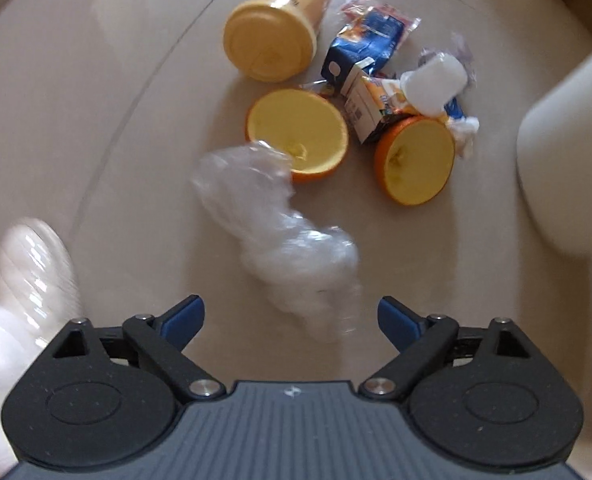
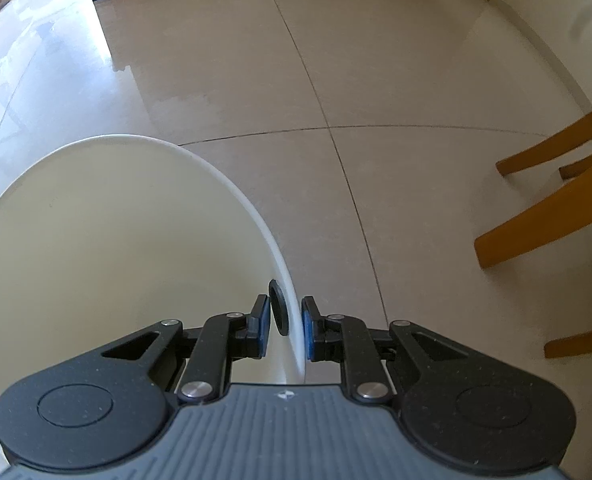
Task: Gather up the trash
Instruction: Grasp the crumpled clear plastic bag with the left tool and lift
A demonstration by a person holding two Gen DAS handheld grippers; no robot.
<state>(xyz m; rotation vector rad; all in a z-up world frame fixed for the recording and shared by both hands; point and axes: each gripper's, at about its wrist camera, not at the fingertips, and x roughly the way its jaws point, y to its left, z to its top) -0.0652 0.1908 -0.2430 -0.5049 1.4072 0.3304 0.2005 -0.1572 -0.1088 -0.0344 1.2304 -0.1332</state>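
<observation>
Left gripper spread wide above floor litter; right gripper clamped on the rim of a white bin.

In the left wrist view the blue pads stand far apart with nothing pressed between them; a crumpled clear plastic bag lies on the tile floor just ahead of the gap, blurred. Beyond it sit two orange halves, cut side up: one touching the bag, the other to its right. Between and behind them lies a blue carton among snack wrappers, with a small white tub on the right. Farthest is a yellow cup lying on its side. In the right wrist view the nearly closed pads pinch the bin's thin wall, with wooden chair legs well off to the right.
</observation>
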